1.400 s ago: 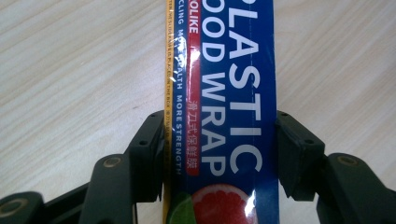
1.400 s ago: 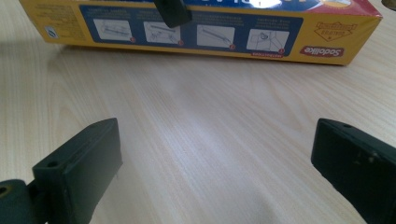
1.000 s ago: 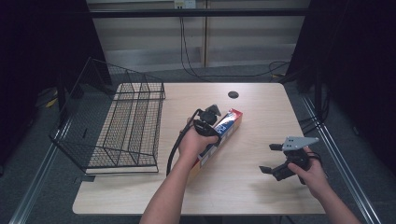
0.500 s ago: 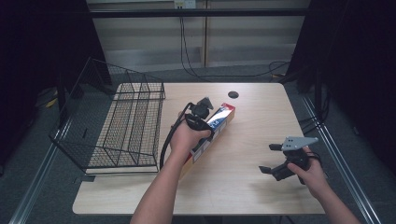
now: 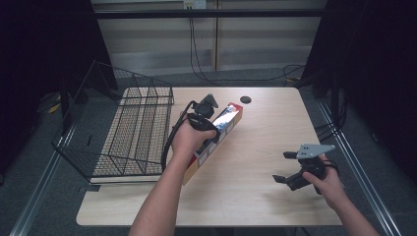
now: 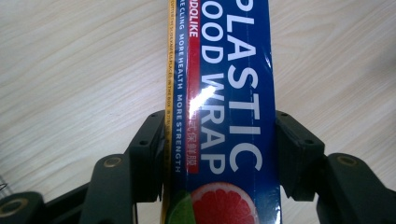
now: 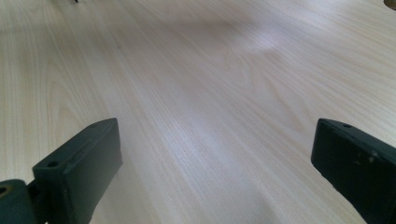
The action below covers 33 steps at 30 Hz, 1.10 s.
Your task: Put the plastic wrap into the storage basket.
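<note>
Plastic wrap box [image 5: 216, 137] lay diagonally mid-table beside the wire rack [image 5: 133, 132]; my left gripper [image 6: 219, 140] clamped its middle. Light, stiff, glossy cardboard, I judged. Right gripper [image 5: 290, 167] gaped empty.

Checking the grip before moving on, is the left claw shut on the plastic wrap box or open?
Shut on it: the left claw has both jaws pressed against the sides of the plastic wrap box.

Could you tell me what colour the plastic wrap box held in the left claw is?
Mainly blue with white lettering on the plastic wrap box; clearest in the left gripper view.
</note>
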Each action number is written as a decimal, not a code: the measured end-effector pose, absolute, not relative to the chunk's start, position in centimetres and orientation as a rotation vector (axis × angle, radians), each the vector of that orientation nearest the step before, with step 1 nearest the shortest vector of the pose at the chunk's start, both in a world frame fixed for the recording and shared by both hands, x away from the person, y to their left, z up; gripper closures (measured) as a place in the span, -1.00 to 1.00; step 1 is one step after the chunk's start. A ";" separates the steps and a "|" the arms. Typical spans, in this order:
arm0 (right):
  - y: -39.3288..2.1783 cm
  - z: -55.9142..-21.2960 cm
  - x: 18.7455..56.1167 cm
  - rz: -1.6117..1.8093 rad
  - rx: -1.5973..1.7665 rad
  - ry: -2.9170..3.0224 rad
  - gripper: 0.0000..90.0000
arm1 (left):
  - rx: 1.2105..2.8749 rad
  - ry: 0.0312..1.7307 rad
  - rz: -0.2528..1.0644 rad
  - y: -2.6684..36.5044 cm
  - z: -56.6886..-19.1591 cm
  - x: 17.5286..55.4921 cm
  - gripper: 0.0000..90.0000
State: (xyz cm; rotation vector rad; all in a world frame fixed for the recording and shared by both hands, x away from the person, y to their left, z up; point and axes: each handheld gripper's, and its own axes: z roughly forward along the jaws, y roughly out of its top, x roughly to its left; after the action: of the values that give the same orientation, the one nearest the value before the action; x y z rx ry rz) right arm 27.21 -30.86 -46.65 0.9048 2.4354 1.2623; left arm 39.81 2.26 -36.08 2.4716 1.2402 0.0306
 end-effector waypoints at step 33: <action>-30.8 -46.6 27.2 1.263 0.898 2.439 -0.96 | 2.419 1.352 0.067 6.3 -31.9 40.4 -0.04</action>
State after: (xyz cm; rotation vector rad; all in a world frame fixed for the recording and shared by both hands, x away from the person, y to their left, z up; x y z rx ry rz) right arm 27.23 -30.85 -46.62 0.8976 2.4393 1.2627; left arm 40.43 6.31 -31.88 2.4193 1.3519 0.0674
